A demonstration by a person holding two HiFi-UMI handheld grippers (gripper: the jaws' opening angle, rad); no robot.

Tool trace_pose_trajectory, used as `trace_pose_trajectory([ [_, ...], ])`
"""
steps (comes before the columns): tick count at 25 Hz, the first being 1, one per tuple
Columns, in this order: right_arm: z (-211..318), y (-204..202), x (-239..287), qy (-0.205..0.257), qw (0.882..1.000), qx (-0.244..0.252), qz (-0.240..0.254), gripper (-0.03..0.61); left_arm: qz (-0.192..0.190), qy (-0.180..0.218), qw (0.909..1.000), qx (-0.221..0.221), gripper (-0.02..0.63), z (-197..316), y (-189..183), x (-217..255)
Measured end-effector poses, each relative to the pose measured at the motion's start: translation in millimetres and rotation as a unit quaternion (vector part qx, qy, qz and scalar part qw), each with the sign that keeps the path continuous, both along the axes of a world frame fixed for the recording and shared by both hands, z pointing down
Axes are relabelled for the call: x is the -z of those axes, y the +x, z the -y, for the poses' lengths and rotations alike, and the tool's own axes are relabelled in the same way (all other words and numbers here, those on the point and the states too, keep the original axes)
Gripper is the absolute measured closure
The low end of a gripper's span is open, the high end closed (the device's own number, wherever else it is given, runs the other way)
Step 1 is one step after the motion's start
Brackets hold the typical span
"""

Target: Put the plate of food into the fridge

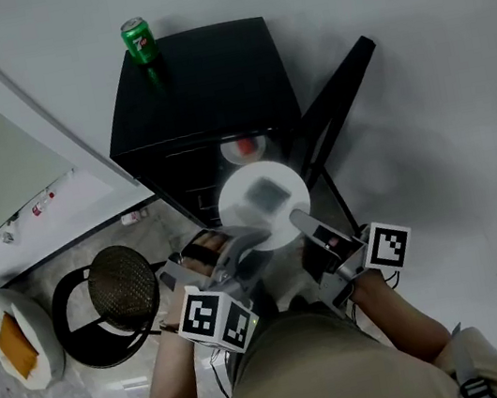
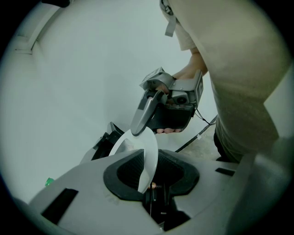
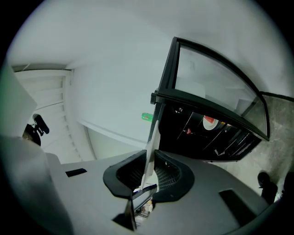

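Carry step in hand. Left tongs and right tongs each clamped on rim of plate, held in air just before open fridge, not yet inside. Next move probably called for easing plate forward onto shelf, keeping it flat and clear of door.

You have the round white plate, dark food on top, level just before the small black fridge, door open.

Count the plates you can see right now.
2. One white plate is gripped by the left hand-held gripper and right hand-held gripper before the open fridge; a second plate, with red food, sits inside it. More may be hidden there.
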State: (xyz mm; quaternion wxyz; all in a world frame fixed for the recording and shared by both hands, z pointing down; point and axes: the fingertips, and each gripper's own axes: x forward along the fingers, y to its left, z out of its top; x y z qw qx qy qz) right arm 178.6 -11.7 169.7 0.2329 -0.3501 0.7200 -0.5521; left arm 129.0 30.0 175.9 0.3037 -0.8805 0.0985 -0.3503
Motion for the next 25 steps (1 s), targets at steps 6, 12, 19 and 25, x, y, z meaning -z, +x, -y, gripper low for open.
trace_pose_trajectory([
  [6,-26,14,-13,-0.008,1.000,0.012,0.003,0.520,0.008,-0.008,0.9998,0.013,0.526,-28,15,-13],
  [12,-47,14,-25,-0.018,0.999,0.034,0.007,0.520,0.013,-0.027,0.9988,0.039,0.526,-51,16,-23],
  [19,-68,1,-48,-0.037,0.997,0.062,0.016,0.520,0.027,-0.049,0.9959,0.071,0.526,-74,5,-42],
  [25,-79,-10,-60,-0.048,0.995,0.081,0.016,0.520,0.034,-0.065,0.9935,0.087,0.526,-87,-4,-54],
])
